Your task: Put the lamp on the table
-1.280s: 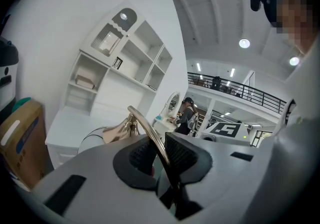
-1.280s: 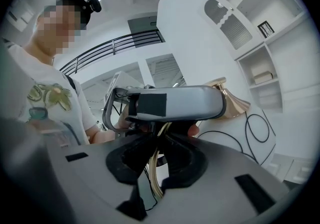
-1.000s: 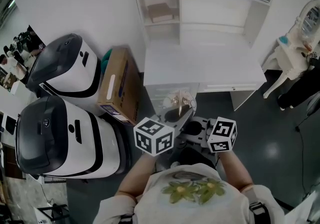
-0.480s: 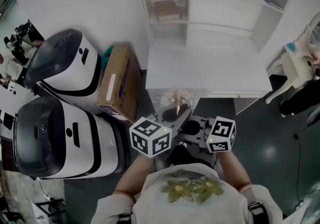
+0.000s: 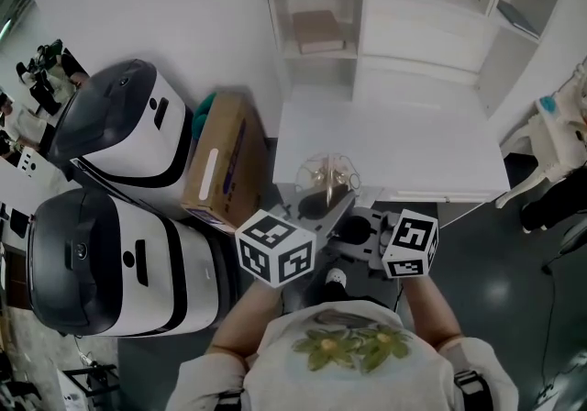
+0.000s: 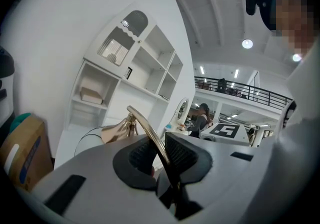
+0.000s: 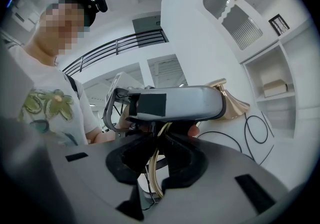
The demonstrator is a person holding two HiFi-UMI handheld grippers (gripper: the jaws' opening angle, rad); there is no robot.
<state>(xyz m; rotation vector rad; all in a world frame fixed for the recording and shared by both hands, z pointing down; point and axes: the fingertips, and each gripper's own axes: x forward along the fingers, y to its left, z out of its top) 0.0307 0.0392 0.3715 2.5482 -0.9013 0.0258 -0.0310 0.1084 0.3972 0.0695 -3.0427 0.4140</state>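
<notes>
The lamp has a curved gold stem (image 6: 145, 127) and a gold cone (image 6: 116, 131) inside a clear wire-ringed globe (image 5: 327, 176). I hold it in the air in front of me. In the head view the globe hangs over the front edge of the white table (image 5: 404, 145). My left gripper (image 5: 316, 219) is shut on the gold stem, which runs up between its pads (image 6: 177, 153). From the other side my right gripper (image 5: 360, 235) is shut on the same stem (image 7: 155, 168) lower down. The left gripper's grey body (image 7: 175, 102) crosses the right gripper view.
Two big white-and-black machines (image 5: 119, 129) stand at the left, with a cardboard box (image 5: 225, 161) leaning beside them. A white shelf unit (image 5: 321, 33) rises behind the table. A white chair (image 5: 550, 138) is at the right edge, on a dark floor (image 5: 514, 281).
The table has come closer and lower in the head view. The lamp's globe now overlaps its front edge. Both grippers keep the same hold on the stem.
</notes>
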